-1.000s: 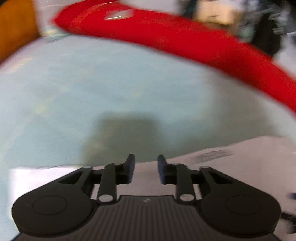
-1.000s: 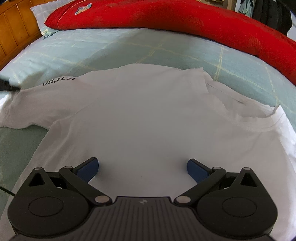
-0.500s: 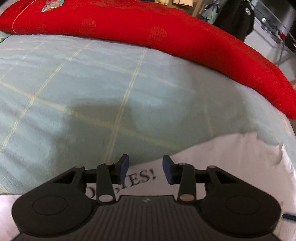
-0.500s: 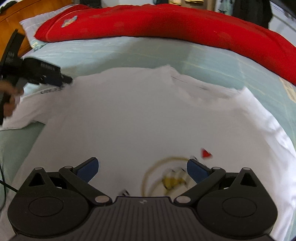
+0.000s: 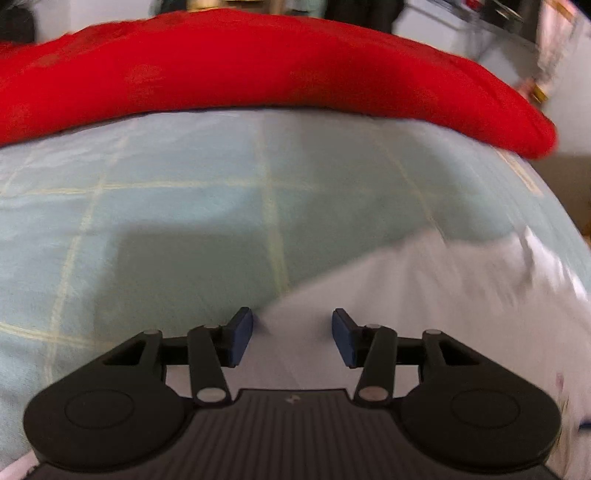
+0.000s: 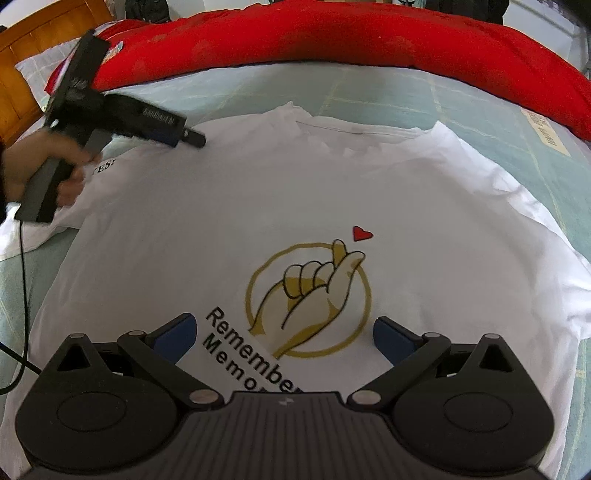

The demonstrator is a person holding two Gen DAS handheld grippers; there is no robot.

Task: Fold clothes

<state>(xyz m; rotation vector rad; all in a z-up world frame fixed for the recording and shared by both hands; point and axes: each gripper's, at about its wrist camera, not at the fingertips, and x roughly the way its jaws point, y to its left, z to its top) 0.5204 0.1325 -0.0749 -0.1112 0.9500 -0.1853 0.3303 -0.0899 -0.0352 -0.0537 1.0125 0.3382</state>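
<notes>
One white T-shirt (image 6: 229,221) flat, one red quilt (image 6: 369,40), two tools (image 5: 292,332) (image 6: 282,334), seemingly both apart, empty.

Setting: a bedroom in a home. Evidence: a bed spread with a pale blue-green checked sheet (image 6: 461,122), a red quilt (image 6: 332,37) bunched along its far edge, a wooden headboard (image 6: 22,62) at the far left corner with a pale pillow (image 6: 40,64) against it. Further evidence: dark clothes hanging (image 5: 364,13) beyond the bed's far edge, blurred, beside white furniture (image 5: 461,33).
</notes>
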